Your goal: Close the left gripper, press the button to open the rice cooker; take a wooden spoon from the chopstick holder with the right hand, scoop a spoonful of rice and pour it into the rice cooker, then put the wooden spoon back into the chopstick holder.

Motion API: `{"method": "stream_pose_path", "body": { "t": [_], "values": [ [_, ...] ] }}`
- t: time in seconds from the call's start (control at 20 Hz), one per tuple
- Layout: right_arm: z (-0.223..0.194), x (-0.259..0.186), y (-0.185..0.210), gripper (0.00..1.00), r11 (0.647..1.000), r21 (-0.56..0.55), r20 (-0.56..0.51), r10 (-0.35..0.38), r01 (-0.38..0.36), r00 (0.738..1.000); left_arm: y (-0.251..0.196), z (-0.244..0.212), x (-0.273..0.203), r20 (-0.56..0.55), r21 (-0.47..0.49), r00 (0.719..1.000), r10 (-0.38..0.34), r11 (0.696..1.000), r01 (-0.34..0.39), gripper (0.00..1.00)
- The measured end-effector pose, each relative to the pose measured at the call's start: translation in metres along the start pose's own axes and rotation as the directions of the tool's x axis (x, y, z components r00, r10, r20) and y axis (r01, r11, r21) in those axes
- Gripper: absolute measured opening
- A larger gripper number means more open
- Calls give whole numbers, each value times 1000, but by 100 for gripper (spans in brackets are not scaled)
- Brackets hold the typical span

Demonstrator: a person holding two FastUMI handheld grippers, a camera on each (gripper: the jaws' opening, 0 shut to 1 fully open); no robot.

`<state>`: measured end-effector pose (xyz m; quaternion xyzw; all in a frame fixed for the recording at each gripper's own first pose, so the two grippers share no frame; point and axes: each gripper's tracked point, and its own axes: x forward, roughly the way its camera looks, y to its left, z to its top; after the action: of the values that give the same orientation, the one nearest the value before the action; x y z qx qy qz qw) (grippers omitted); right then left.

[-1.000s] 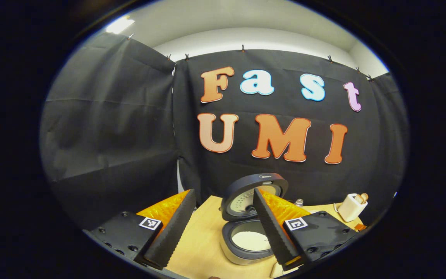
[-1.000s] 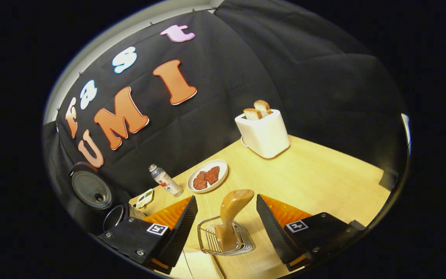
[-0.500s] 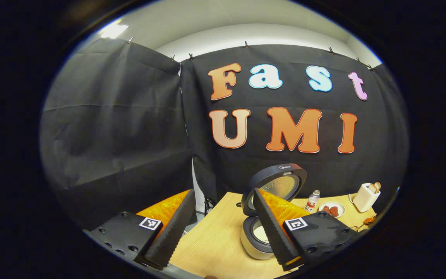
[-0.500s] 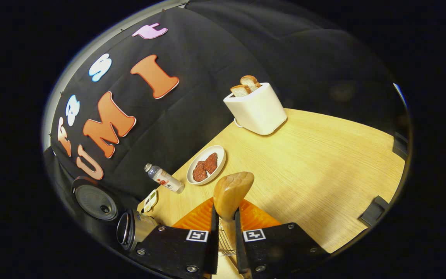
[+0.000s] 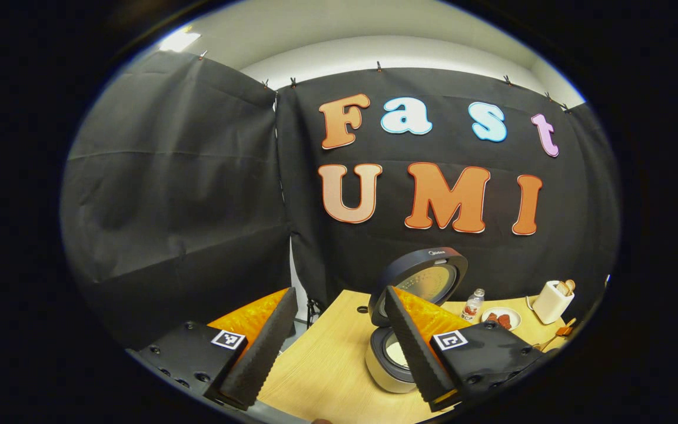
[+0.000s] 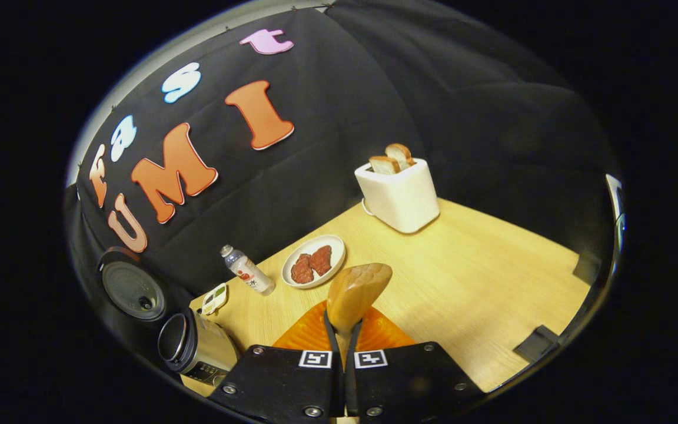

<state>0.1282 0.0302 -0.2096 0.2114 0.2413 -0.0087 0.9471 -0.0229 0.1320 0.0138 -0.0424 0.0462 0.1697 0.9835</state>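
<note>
The right gripper (image 6: 344, 347) has its fingers pinched narrow on the neck of the light brown wooden spoon (image 6: 355, 290), whose rounded bowl stands up above the fingertips and leans a little to the right. The chopstick holder cannot be made out below the fingers, so I cannot tell whether the spoon's lower end is clear of it. The step in hand looks like drawing the spoon out, and it is best done by lifting straight along the spoon's own line until the tip is free, only then swinging towards the rice. The grip sits close under the bowl, so the long part hangs below and may swing; a firm, steady squeeze and a slow turn should keep it from slipping.

The left gripper (image 5: 339, 347) hangs with its fingers spread wide and holding nothing, near the left edge of the pale wooden tabletop (image 5: 327, 359). Just beyond it the round silver rice cooker with a dark lid (image 5: 395, 353) stands at that left side with its lid already up, white contents showing in the pot. In the right gripper view the same cooker (image 6: 195, 347) sits at the near left corner, so the loaded spoon has to travel leftwards past the small clear bottle (image 6: 245, 274) and the white plate of reddish food (image 6: 314, 268) without tipping
</note>
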Motion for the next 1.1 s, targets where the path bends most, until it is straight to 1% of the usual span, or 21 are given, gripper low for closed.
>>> {"method": "stream_pose_path", "body": {
  "t": [0.1, 0.25, 0.4, 0.55, 0.65, 0.8, 1.0, 1.1],
  "values": [
    [23, -20, 8, 0, 999, -38, 58, -9, 11, 998, 1, 3, 1, 12, 3, 1000, -14, 1000, 14, 100],
    [37, -54, 30, 0, 997, -73, 102, 20, -12, 995, 1, 2, 3, 20, 9, 999, -38, 999, 38, 100],
    [31, -82, 58, 0, 996, -76, 115, 54, -46, 992, 3, 1, 7, 15, 3, 998, -63, 998, 63, 100],
    [8, -98, 86, 0, 992, -88, 117, 96, -86, 989, 7, -2, 12, 9, 9, 997, -83, 997, 83, 100],
    [-13, -97, 99, 0, 987, -134, 111, 102, -87, 989, 12, -5, 14, 3, 21, 996, -87, 996, 87, 100],
    [-49, -79, 107, 0, 979, -193, 85, 77, -59, 993, 15, -9, 17, -6, 36, 995, -102, 994, 102, 100],
    [-85, -62, 102, 0, 957, -291, 76, 25, -2, 997, 25, -13, 18, -15, 49, 993, -115, 992, 116, 100],
    [-98, -53, 102, 0, 939, -342, 75, 7, 19, 997, 30, -15, 18, -19, 46, 993, -121, 992, 121, 100]
  ]
}}
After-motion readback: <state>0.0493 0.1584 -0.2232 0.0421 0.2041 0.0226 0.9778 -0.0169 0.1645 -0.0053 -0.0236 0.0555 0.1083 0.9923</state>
